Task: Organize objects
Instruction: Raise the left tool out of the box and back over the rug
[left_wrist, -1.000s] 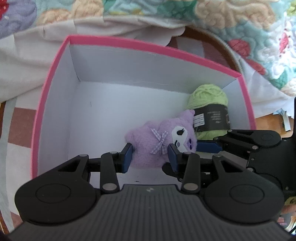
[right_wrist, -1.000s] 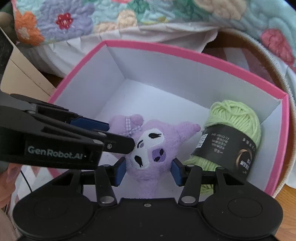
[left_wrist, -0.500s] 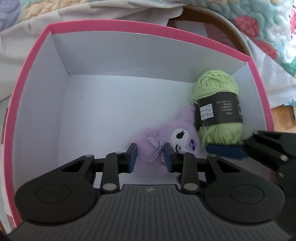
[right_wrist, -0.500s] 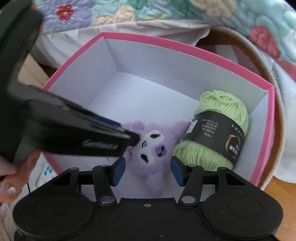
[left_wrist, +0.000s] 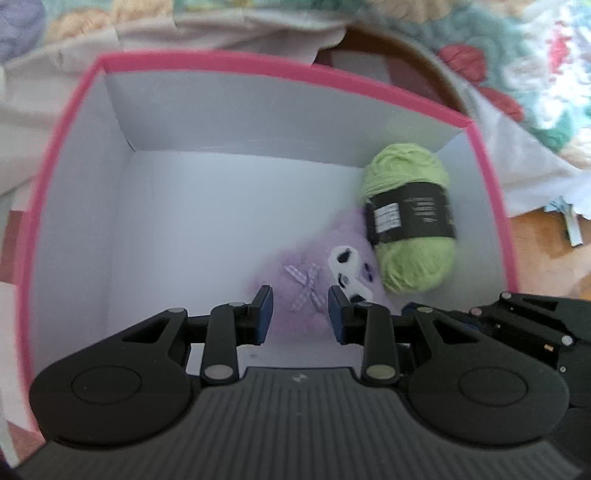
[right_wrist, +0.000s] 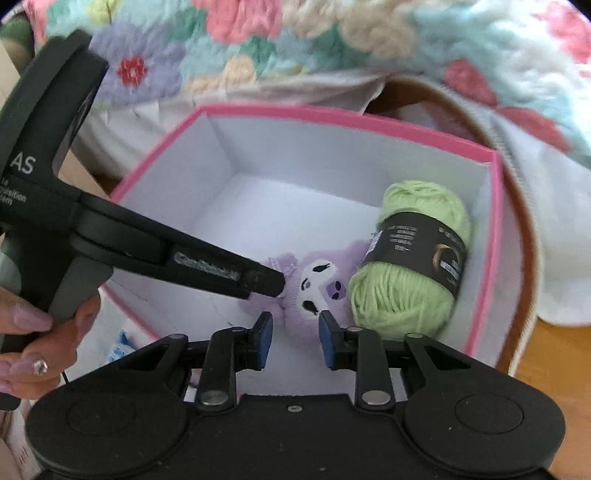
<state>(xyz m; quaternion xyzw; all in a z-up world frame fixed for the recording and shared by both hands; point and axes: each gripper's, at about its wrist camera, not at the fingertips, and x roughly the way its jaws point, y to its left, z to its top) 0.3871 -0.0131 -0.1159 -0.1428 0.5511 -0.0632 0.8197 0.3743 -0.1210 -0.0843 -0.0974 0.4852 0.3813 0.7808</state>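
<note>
Two things already lie in the pink box (left_wrist: 491, 206): purple plush (right_wrist: 314, 284) beside green yarn (right_wrist: 410, 258); left gripper (left_wrist: 300, 308) narrowly parted, opening slightly, right gripper (right_wrist: 295, 332) closing, both empty above the plush; next, probably fetch another object

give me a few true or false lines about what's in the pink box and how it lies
1. The purple plush toy lies inside the pink box. True.
2. The green yarn ball lies outside the box, on the quilt. False: it lies in the box, against the plush.
3. A black paper band wraps the yarn. True.
4. The box holds three things. False: only the plush and the yarn show in it.
5. The box's inner walls are pink. False: they are white; only the rim and outside are pink.
</note>
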